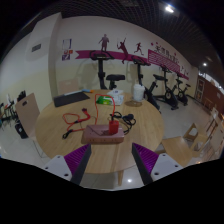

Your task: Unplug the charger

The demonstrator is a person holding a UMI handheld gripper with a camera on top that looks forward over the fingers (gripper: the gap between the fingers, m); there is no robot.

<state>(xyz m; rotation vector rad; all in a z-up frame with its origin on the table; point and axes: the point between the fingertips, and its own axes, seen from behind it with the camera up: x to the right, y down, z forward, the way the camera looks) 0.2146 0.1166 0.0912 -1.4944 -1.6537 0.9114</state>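
A pale pink power strip [103,131] lies near the front edge of a round wooden table [55,135]. A red-orange charger [113,124] appears to sit on it, and a red cable [75,122] loops away to the left across the table. My gripper [112,158] is short of the table edge, and the strip is just beyond and between the lines of the fingers. The fingers are spread wide with the purple pads [78,162] apart and nothing between them. How the charger sits in the strip is too small to tell.
A green-topped object [103,99] and a white jug [138,94] stand at the far side of the table, with a dark flat item [70,98] at the far left. Chairs stand at the left [28,112] and right [190,145]. Exercise bikes [165,88] line the back wall.
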